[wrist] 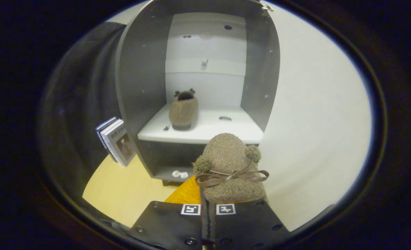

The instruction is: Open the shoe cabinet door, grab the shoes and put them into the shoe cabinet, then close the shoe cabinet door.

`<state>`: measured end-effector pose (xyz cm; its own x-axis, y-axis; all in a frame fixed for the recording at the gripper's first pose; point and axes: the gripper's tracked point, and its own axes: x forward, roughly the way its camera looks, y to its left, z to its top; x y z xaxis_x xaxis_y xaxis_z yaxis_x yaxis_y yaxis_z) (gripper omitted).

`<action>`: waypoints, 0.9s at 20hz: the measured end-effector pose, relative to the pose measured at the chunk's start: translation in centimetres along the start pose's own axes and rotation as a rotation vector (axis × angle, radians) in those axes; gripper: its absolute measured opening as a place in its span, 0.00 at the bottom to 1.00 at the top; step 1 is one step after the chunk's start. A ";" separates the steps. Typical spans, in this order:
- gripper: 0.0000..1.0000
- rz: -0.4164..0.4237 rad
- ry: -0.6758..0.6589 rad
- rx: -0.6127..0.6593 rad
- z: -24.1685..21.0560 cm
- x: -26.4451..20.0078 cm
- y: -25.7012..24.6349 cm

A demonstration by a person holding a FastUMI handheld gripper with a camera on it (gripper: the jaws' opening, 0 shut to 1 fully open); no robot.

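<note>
The shoe cabinet point(146, 86) stands open, grey-walled with a white shelf. One tan fuzzy slipper point(183, 110) sits on that shelf, toe toward the back. A second matching slipper point(228, 163), with pom-poms and a brown ribbon bow, is pinched between the gripper's point(208, 215) closed fingers, just before the shelf.

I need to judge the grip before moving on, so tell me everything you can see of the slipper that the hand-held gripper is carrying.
The carried slipper is a tan, fuzzy, suede-like moccasin with a thin brown bow and two small pompoms across its top. Its toe points away toward the open shoe cabinet. The hand-held gripper has its fingers closed on the heel end, which sits between them. The slipper hangs just in front of the white shelf, not yet inside, apart from its mate.
</note>
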<state>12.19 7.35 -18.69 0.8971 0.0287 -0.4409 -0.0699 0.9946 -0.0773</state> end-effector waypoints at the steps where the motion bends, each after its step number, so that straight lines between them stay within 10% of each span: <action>1: 0.02 -0.009 -0.019 0.001 2.0 0.8 -0.1; 9: 0.02 -0.062 -0.061 0.030 12.8 10.8 -0.4; 18: 0.02 -0.068 0.077 0.035 12.3 24.6 -1.5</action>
<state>39.71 7.84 -18.39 0.8628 -0.0451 -0.5036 0.0061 0.9969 -0.0789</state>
